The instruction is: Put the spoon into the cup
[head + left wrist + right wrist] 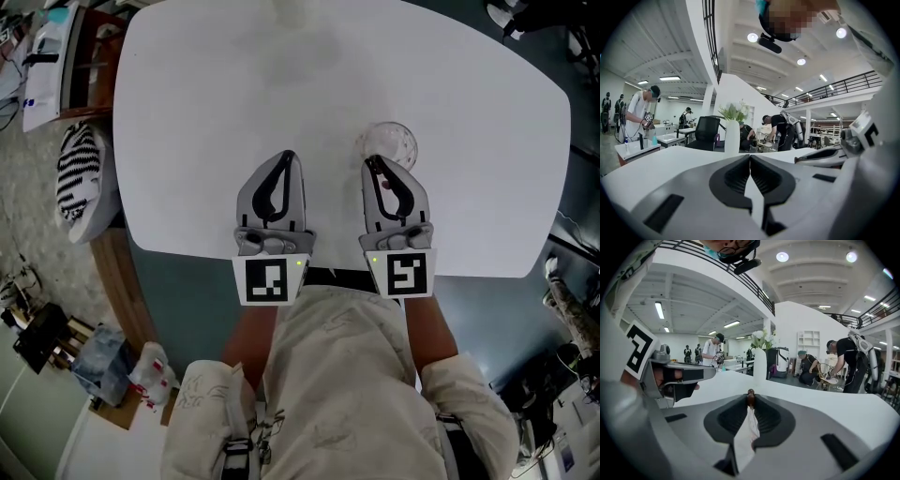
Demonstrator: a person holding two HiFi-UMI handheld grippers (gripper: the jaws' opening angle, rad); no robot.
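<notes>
A clear glass cup (387, 145) stands on the white table (206, 112), just beyond the tip of my right gripper (372, 161). That gripper is shut on a thin, dark reddish-brown spoon (750, 397); only its end shows, sticking up between the tips of the right gripper (750, 401). A reddish spot of the spoon (384, 183) also shows inside the jaws from above. My left gripper (286, 156) lies beside it to the left, shut with nothing in it; the tips of the left gripper (750, 157) meet. Both hover low near the table's front edge.
A white vase (732, 136) with flowers stands at the table's far side. A chair with a striped cushion (80, 173) sits off the table's left edge. Bags and clutter lie on the floor at lower left. People work at distant benches.
</notes>
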